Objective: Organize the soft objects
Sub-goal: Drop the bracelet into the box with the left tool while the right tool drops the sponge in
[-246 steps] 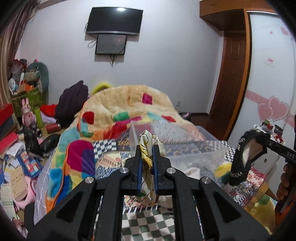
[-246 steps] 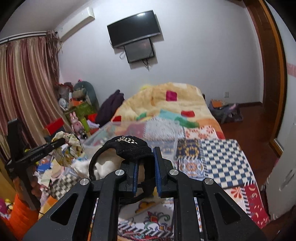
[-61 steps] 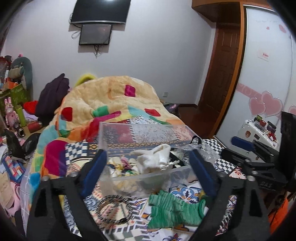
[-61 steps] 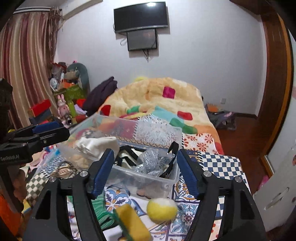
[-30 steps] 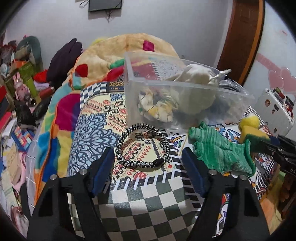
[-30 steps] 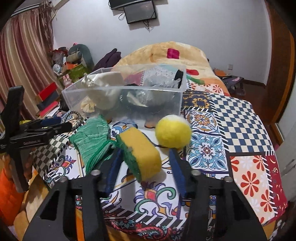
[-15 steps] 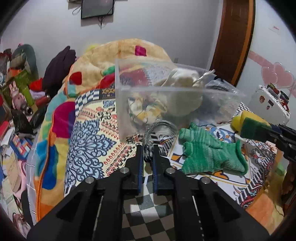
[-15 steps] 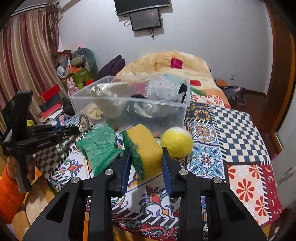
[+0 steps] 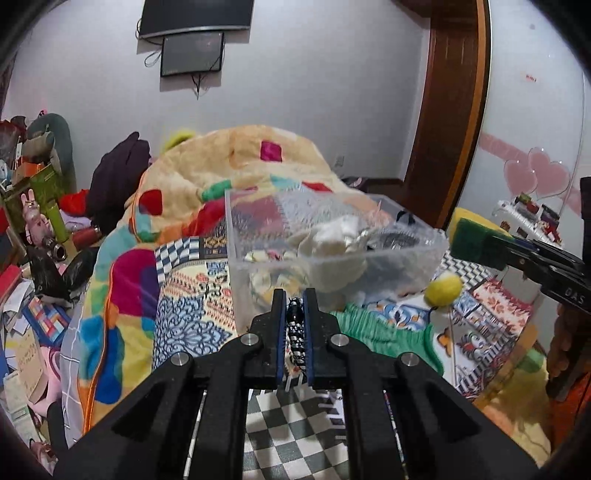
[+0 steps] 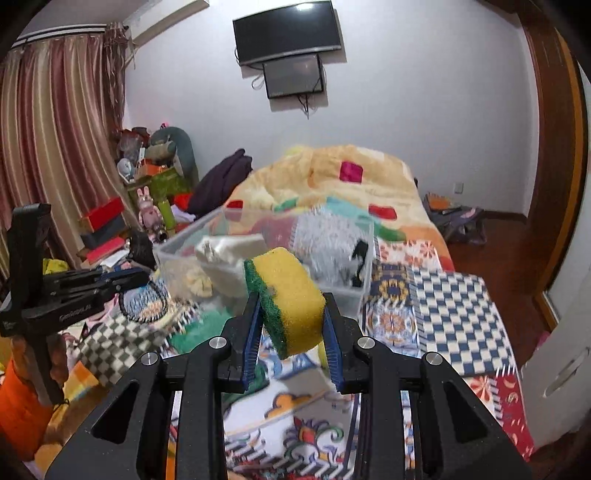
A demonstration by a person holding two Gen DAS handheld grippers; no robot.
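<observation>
The yellow-and-green sponge (image 10: 284, 299), clamped mid-frame in the right gripper (image 10: 290, 325), and the black-and-white braided loop (image 9: 295, 328), pinched in the left gripper (image 9: 294, 325), are best lifted clear over the rim of the clear bin (image 9: 424, 254) behind them before being released.

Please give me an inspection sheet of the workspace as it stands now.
Surface: bed under patterned covers.
Job's things: clear bin holding soft items; sponge lifted; black-and-white cord loop lifted; green glove and yellow ball on the covers.
Clutter: boxes and toys beside the bed.
Grippers: left gripper shut on the loop; right gripper shut on the sponge.
Cables: wires below the TV.
Surroundings: curtain, wooden door.
</observation>
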